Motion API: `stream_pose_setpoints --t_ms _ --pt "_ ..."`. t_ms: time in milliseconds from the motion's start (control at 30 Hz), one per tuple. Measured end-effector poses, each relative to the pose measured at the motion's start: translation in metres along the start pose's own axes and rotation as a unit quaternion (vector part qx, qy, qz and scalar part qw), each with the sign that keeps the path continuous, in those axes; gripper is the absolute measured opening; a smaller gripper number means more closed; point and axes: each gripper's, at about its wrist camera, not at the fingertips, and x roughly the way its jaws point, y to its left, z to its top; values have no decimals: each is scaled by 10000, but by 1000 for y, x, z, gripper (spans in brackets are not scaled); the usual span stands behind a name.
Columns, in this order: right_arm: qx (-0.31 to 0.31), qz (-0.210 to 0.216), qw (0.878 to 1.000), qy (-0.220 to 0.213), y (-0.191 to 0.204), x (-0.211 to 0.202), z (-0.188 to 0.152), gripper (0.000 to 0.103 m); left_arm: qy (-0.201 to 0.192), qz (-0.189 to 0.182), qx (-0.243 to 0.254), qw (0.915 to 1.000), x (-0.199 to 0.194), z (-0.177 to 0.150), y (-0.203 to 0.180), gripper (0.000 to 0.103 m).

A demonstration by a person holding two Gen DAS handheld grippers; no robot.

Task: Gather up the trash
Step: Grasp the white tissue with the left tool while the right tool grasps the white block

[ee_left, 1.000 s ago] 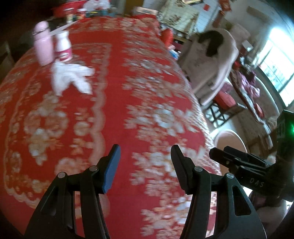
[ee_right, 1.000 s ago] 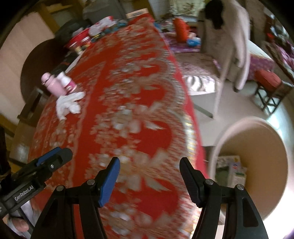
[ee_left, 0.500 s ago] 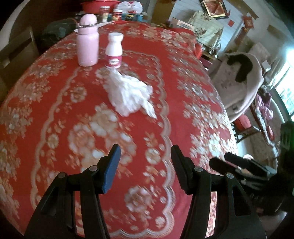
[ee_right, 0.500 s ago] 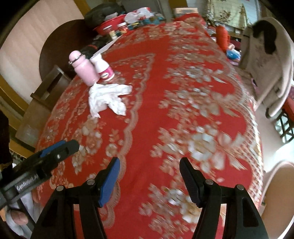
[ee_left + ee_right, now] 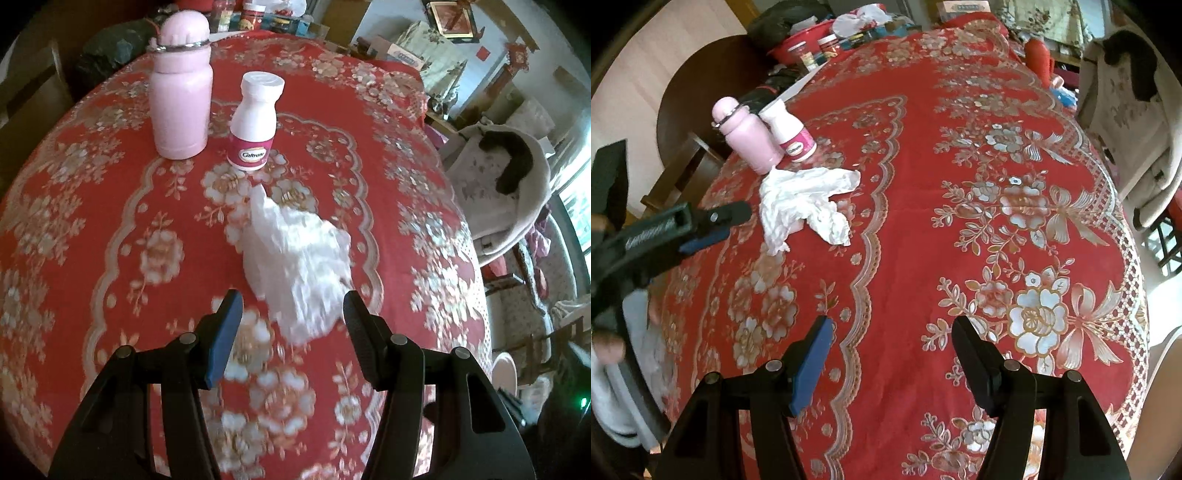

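Tissue is what this moment is turning on: one crumpled wad of white paper tissue is lying on the red tablecloth with gold and white flowers, just in front of the two bottles and apart from both. The left gripper is hovering just short of it, its fingers standing partly apart and gripping nothing; the near end of the wad is showing between the tips, but the pads are not pressing on it. The right gripper is hanging over bare cloth well away from the wad, also partly spread and empty.

The wad is looking very light, soft and loosely bunched, so it will probably be crushing flat under the pads and giving no resistance. Its thick middle seems the best place to pinch; the thin trailing tails may be tearing or slipping free.

Counting: one tissue wad, one pink flask with a domed cap, one white pill bottle with a magenta label, both upright. Jars and clutter are sitting at the far edge, too small for counting.
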Motion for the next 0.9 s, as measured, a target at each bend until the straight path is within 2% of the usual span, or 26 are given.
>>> stream_pose_setpoints --t_ms 133,200,233,267,333,533,633,767,900 --pt "70 -22 10000 22 -2 5 5 65 120 -39 -35 9999 20 17 3 54" --pt "86 -24 10000 37 -1 7 7 65 260 -64 -46 9996 32 23 4 42" --pt "90 -31 9999 44 -1 8 8 65 319 -89 -41 9994 35 25 4 28" --pt "95 -35 9999 54 -1 9 8 65 382 -105 -28 9992 39 27 4 19" --pt "115 -33 9999 81 -2 12 10 65 388 -188 -35 9991 39 29 6 14" --pt "70 -15 9998 174 3 21 13 65 83 -815 -356 9960 6 44 20 10" --pt "-14 19 9998 193 9 23 16 65 -171 -1006 -583 9931 -20 55 33 10" --pt "-115 91 9997 185 18 25 20 65 -488 -1039 -698 9909 -51 64 49 10" --pt "-240 168 9994 199 30 30 26 65 -614 -698 -651 9935 -69 57 67 10"
